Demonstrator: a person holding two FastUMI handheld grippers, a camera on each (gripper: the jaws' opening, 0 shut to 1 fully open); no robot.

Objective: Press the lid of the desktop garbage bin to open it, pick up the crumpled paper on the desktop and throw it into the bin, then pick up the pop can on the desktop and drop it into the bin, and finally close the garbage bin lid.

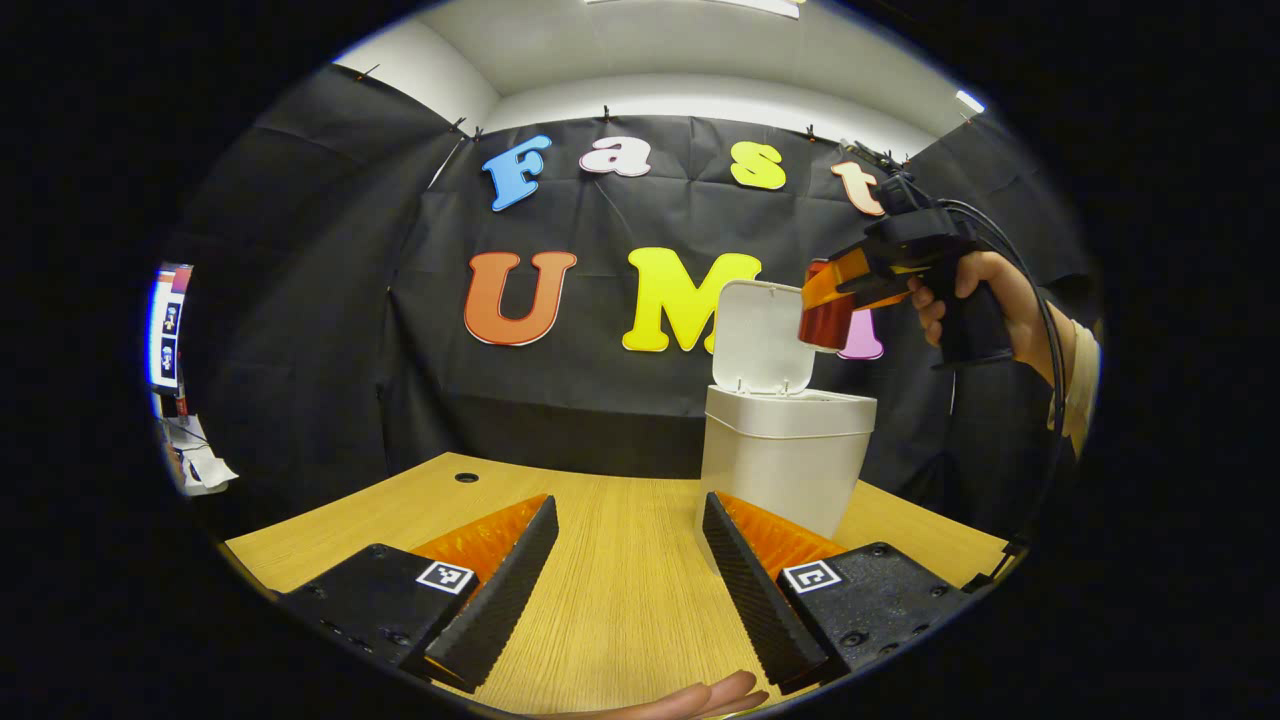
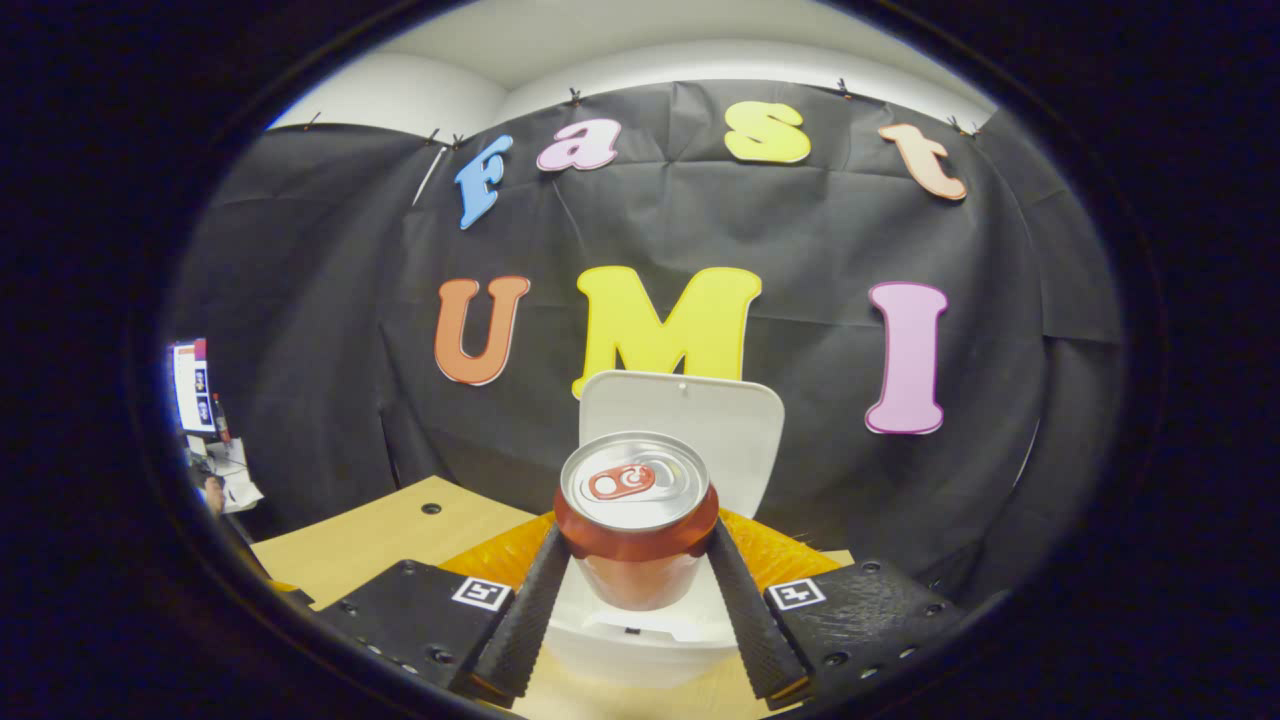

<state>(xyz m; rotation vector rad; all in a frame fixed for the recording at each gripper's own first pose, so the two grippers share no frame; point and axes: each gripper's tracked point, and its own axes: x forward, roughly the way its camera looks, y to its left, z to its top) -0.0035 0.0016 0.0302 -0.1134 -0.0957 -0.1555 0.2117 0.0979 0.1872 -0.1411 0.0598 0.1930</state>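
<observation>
Table (image 1: pixel 620 560) runs out under our left gripper (image 1: pixel 625 560), whose fingers stand wide apart with nothing between them; it waits low, in front of the garbage bin (image 1: pixel 785 465), which sits ahead of it and a little to the right of its right finger. We judge it is parked there to stay out of the way while the other hand works. A bit of the holding hand (image 1: pixel 700 698) peeps in at the bottom edge.

Further right in the left gripper view, the lid (image 1: pixel 760 340) stands upright at the back of the bin, so the mouth is open. Above and beside it hangs our right gripper (image 1: pixel 825 320), held by a hand (image 1: pixel 985 300), with the pop can (image 1: pixel 826 322) at its tip, close to the lid's upper corner.

From the right gripper view, the pop can (image 2: pixel 637 520) is clamped upright between both fingers of the right gripper (image 2: pixel 637 600), which are closed onto its sides (tab end up, toward the camera). The bin's rim (image 2: pixel 640 640) lies directly below the can and the raised lid (image 2: pixel 740 430) stands just beyond it. We take that placing as deliberate: the can is lined up over the opening so that loosening the fingers would let it fall in.

We see no crumpled paper on the table, so we judge it already binned; the can drop and closing the lid remain.
</observation>
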